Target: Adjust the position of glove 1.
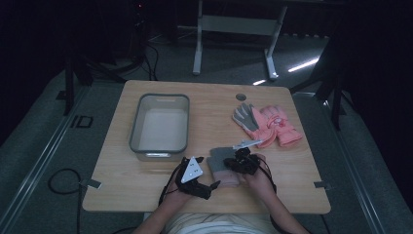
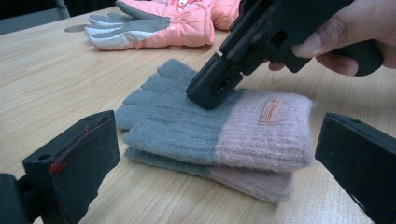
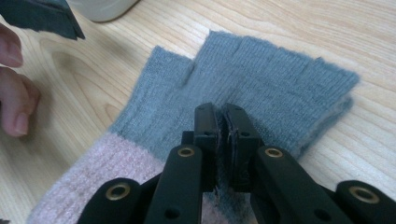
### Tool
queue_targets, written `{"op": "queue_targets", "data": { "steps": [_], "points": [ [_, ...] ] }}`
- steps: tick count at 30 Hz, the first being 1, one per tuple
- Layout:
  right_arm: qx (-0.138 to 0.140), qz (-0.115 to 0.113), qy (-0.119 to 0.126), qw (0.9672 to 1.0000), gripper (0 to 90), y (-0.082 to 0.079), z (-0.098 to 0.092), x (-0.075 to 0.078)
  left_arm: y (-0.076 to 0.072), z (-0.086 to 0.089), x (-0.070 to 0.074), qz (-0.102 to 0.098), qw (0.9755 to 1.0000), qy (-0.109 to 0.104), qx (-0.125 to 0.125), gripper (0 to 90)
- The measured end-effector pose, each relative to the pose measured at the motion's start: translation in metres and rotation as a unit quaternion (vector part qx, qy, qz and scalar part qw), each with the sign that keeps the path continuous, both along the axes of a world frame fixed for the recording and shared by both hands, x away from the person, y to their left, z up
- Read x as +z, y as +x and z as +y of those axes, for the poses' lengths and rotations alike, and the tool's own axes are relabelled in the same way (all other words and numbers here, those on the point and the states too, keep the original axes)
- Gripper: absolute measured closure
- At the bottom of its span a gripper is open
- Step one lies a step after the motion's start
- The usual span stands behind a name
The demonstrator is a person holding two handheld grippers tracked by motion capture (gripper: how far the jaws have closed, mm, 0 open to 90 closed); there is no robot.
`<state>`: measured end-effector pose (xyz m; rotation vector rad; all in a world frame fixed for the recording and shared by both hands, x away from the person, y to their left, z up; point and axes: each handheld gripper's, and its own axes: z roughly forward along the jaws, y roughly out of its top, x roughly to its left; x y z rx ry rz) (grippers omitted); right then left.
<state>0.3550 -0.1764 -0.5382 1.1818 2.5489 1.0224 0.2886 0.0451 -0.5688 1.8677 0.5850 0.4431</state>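
High view: wooden counter (image 1: 146,180). Grey-rimmed tub (image 1: 138,122), left of centre. Pink ski gloves (image 1: 268,124) with grey palms, right rear, well apart from the tub. Stacked pair of knit gloves (image 1: 221,165), grey fingers and pink cuffs, at the near edge between the two hands. Left hand-held gripper (image 1: 207,187) just beside the pair, on its near left. Right hand-held gripper (image 1: 233,162) over the pair.

Left gripper view: left hand-held gripper (image 2: 215,154) released, jaws wide apart, one to each side of the knit gloves (image 2: 205,135) and clear of them. Right hand-held gripper (image 2: 205,95) tips down onto the upper glove where grey meets pink. Small tag on the pink cuff. Ski gloves (image 2: 159,23) behind.

Right gripper view: right hand-held gripper (image 3: 223,123) clenched, pads nearly together, with a pinch of grey knit from the knit gloves (image 3: 261,79) caught between them. Gloves lie flat on the counter (image 3: 327,28).
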Motion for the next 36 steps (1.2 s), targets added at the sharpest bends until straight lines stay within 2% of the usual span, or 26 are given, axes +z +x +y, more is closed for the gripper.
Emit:
{"op": "queue_targets", "data": {
  "steps": [3, 5, 7, 10, 11, 13, 17, 19, 22, 23, 25, 27, 30, 32, 33, 34, 35, 36],
  "points": [
    [-0.003, -0.005, -0.005, 1.0000, 82.7, -0.002, 0.002, -0.002, -0.005, -0.003, 0.000, -0.033, 0.9994, 0.006, 0.008, 0.0],
    [-0.004, -0.011, -0.012, 0.9999, 82.1, -0.004, 0.003, -0.003, -0.005, -0.005, 0.000, -0.028, 0.9996, 0.009, -0.002, 0.0],
    [-0.007, -0.014, -0.012, 0.9998, 80.6, -0.005, 0.004, -0.004, -0.005, -0.006, 0.000, -0.028, 0.9996, 0.003, -0.001, 0.0],
    [-0.006, -0.015, -0.007, 0.9998, 75.6, -0.006, 0.003, 0.001, -0.004, -0.003, 0.003, -0.014, 0.9997, -0.020, -0.009, 0.0],
    [-0.004, -0.017, -0.004, 0.9998, 75.0, -0.006, 0.001, 0.004, -0.004, -0.002, 0.007, -0.014, 0.9997, -0.017, -0.012, 0.0],
    [-0.006, -0.023, 0.007, 0.9997, 73.1, -0.005, -0.004, 0.012, -0.003, -0.002, 0.013, -0.028, 0.9993, -0.016, -0.021, 2.5],
    [-0.015, -0.042, 0.021, 0.9988, 66.5, 0.002, -0.018, 0.032, -0.001, -0.005, 0.024, -0.023, 0.9996, 0.003, -0.018, 4.4],
    [-0.018, -0.048, 0.018, 0.9985, 63.5, 0.006, -0.022, 0.038, 0.000, -0.008, 0.028, -0.007, 0.9996, 0.012, -0.023, 5.2],
    [-0.025, -0.050, 0.024, 0.9982, 61.9, 0.014, -0.026, 0.044, 0.003, -0.019, 0.033, 0.010, 0.9984, 0.044, -0.034, 6.5],
    [-0.028, -0.050, 0.025, 0.9980, 61.4, 0.017, -0.025, 0.046, 0.003, -0.023, 0.034, 0.014, 0.9981, 0.049, -0.036, 6.5],
    [-0.030, -0.051, 0.028, 0.9979, 60.2, 0.021, -0.024, 0.046, 0.007, -0.031, 0.034, 0.026, 0.9958, 0.069, -0.055, 6.6],
    [-0.036, -0.045, 0.028, 0.9979, 59.8, 0.027, -0.022, 0.042, 0.009, -0.038, 0.033, 0.040, 0.9933, 0.061, -0.089, 6.5],
    [-0.051, -0.038, 0.014, 0.9979, 57.2, 0.035, -0.022, 0.031, 0.008, -0.049, 0.031, 0.028, 0.9883, 0.095, -0.116, 6.8],
    [-0.061, -0.023, 0.014, 0.9978, 53.9, 0.041, -0.022, 0.023, 0.009, -0.053, 0.029, 0.022, 0.9850, 0.109, -0.132, 14.7],
    [-0.063, -0.018, 0.013, 0.9978, 51.6, 0.043, -0.022, 0.018, 0.009, -0.055, 0.027, 0.019, 0.9830, 0.124, -0.134, 15.0],
    [-0.063, -0.018, 0.013, 0.9978, 51.6, 0.043, -0.022, 0.018, 0.009, -0.055, 0.027, 0.019, 0.9830, 0.124, -0.134, 15.4],
    [-0.064, -0.014, 0.014, 0.9977, 50.0, 0.044, -0.022, 0.015, 0.011, -0.057, 0.023, 0.018, 0.9801, 0.139, -0.141, 15.4],
    [-0.068, -0.003, 0.015, 0.9976, 45.8, 0.046, -0.022, 0.008, 0.011, -0.058, 0.020, 0.016, 0.9799, 0.142, -0.139, 19.5]
  ]
}}
